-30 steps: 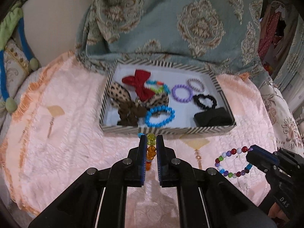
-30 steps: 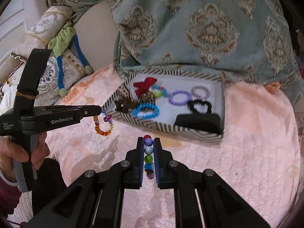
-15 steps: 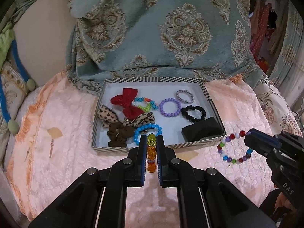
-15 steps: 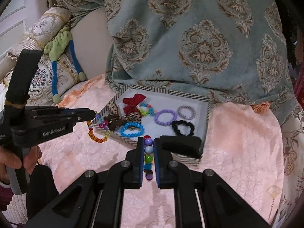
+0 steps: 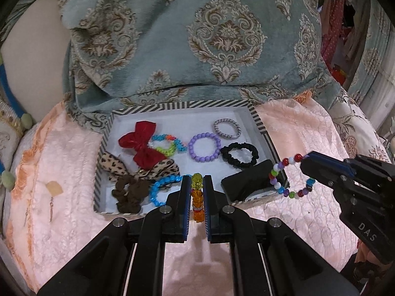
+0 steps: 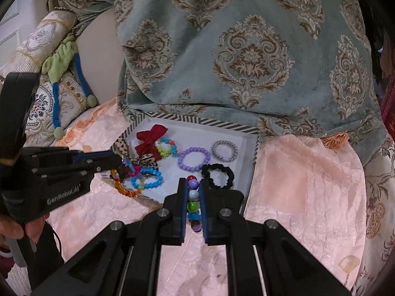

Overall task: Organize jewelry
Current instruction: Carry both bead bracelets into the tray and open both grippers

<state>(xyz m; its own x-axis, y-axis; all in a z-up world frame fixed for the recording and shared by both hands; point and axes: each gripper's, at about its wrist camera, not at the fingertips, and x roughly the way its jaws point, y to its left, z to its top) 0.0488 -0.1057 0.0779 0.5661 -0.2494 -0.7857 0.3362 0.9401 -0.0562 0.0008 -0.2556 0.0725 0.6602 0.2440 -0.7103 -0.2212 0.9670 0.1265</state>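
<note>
A striped-rim tray (image 5: pixel 260 120) (image 6: pixel 222 125) lies on a pink bedspread and holds bracelets, scrunchies, bows and a black pouch (image 5: pixel 249 182). My left gripper (image 5: pixel 196 185) is shut on an orange and yellow bead bracelet (image 5: pixel 197 199), held over the tray's near edge; it hangs at the tray's left side in the right wrist view (image 6: pixel 126 187). My right gripper (image 6: pixel 192 185) is shut on a multicoloured bead bracelet (image 6: pixel 193 203), which hangs over the tray's right corner in the left wrist view (image 5: pixel 284 190).
A teal patterned cushion (image 5: pixel 197 37) rises behind the tray. In the tray lie a red bow (image 5: pixel 143 143), purple bracelet (image 5: pixel 204 147), silver bracelet (image 5: pixel 227 128), black scrunchie (image 5: pixel 239 154), blue bracelet (image 5: pixel 160 190) and brown scrunchie (image 5: pixel 128 193). Patterned pillows (image 6: pixel 44 81) sit left.
Both grippers have risen and moved forward toward the tray, each still holding its bracelet. The left bracelet now hangs over the tray's near edge, the right one over its right corner.
</note>
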